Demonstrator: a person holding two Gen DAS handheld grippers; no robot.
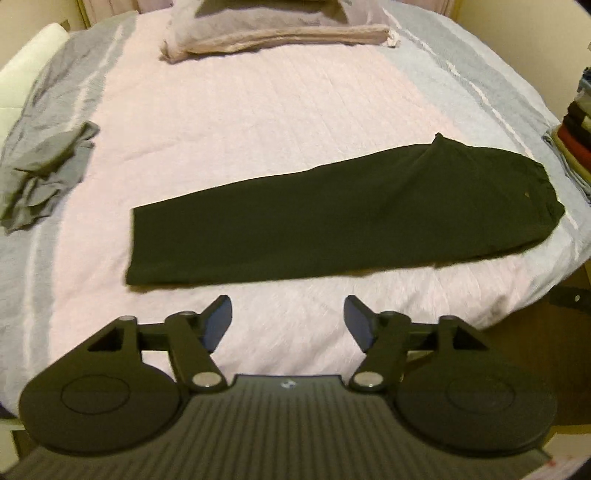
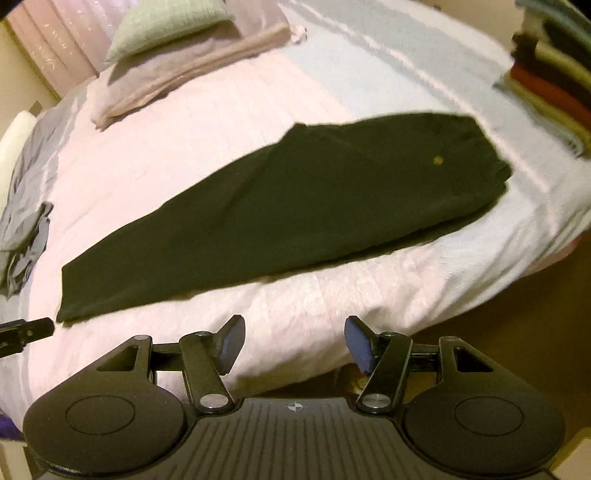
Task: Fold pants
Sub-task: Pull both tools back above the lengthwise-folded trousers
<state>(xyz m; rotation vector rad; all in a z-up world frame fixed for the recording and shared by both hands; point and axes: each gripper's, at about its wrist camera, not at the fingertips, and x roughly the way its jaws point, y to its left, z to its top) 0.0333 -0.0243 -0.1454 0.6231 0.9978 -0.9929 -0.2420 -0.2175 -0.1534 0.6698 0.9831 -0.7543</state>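
Note:
Dark pants [image 1: 332,218] lie flat on the pink bedspread [image 1: 240,122], folded lengthwise with one leg over the other. The leg hems point left and the waist is at the right. In the right wrist view the same pants [image 2: 295,214] run diagonally, with a small tan spot near the waist. My left gripper [image 1: 288,317] hovers open above the bed's near edge, short of the pants, with nothing between its blue pads. My right gripper [image 2: 294,343] is also open and holds nothing, over the bed's near corner. The tip of the left gripper [image 2: 26,330] shows at the left edge of the right wrist view.
A crumpled grey garment [image 1: 48,173] lies at the bed's left side. Folded mauve blankets and a pillow [image 1: 277,33] sit at the head of the bed. A stack of folded clothes [image 2: 554,81] stands at the right. Brown floor [image 2: 498,317] lies beyond the bed's near right edge.

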